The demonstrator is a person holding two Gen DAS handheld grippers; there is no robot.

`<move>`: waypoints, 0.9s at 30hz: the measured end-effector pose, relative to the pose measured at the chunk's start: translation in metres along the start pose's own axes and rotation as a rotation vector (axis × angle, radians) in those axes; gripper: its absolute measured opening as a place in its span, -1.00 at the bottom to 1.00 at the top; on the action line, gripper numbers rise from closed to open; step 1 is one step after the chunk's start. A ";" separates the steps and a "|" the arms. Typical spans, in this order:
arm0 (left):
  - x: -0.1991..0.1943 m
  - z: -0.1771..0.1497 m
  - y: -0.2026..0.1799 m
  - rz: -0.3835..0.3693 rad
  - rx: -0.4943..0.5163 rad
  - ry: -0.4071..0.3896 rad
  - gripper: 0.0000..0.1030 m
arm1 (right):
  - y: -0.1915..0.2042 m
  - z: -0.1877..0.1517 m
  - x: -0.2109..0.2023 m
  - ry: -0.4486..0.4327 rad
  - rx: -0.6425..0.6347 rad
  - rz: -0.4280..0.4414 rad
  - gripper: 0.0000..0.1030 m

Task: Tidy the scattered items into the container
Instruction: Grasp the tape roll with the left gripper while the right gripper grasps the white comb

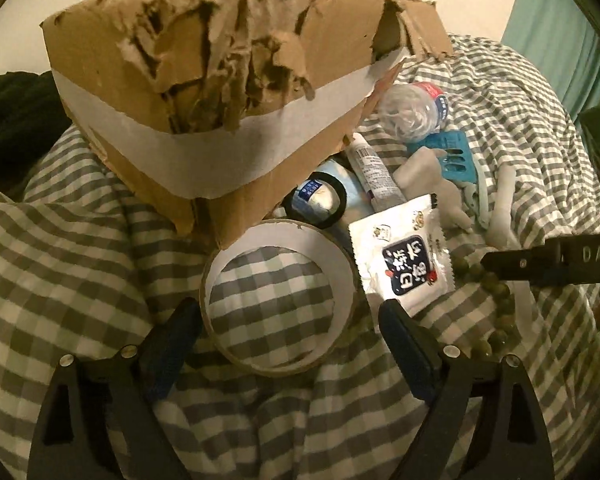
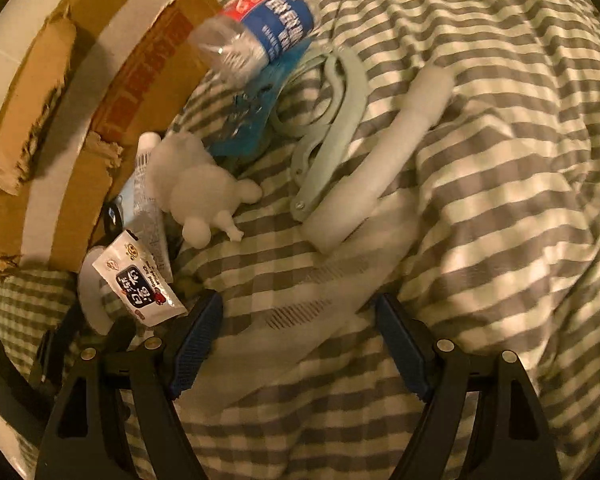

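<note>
A torn cardboard box with a white tape band stands on the checked bedcover. Just in front of it lies a tape roll. My left gripper is open around the roll, with a gap at the right pad. A white sachet and green beads lie right of the roll. My right gripper is open above a pale translucent strip lying between its fingers. Beyond it are a white plush toy, pale green scissors, a white stick and a plastic bottle.
A tube, a black ring and a blue plastic piece crowd the box's right corner. One of my right gripper's fingers reaches in from the right edge. A dark bundle lies left of the box, and rumpled bedcover spreads to the right.
</note>
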State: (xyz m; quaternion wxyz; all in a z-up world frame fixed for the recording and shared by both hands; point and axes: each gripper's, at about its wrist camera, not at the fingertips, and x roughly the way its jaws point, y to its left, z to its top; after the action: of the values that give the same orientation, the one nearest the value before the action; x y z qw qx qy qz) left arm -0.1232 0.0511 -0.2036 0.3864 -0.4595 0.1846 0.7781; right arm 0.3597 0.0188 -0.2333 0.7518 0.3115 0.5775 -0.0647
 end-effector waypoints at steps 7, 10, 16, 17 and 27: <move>-0.004 -0.002 0.006 -0.016 -0.043 -0.001 0.78 | 0.004 -0.006 -0.004 -0.041 -0.035 -0.027 0.18; 0.006 0.000 0.003 0.020 -0.013 0.030 0.78 | 0.003 -0.008 -0.008 -0.055 -0.038 -0.029 0.09; 0.015 -0.006 -0.001 0.045 0.057 0.063 0.86 | 0.000 -0.013 -0.013 -0.068 -0.033 -0.028 0.03; 0.017 -0.005 -0.001 0.041 0.056 0.061 0.86 | 0.000 -0.013 -0.013 -0.067 -0.031 -0.026 0.03; 0.016 0.002 0.007 -0.008 0.000 0.071 0.61 | 0.001 -0.024 -0.032 -0.125 -0.027 0.011 -0.36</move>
State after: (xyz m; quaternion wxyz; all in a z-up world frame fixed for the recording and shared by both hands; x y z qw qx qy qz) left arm -0.1342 0.0548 -0.2168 0.3829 -0.4875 0.1964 0.7597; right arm 0.3301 0.0238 -0.2069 0.7910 0.2998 0.5284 -0.0719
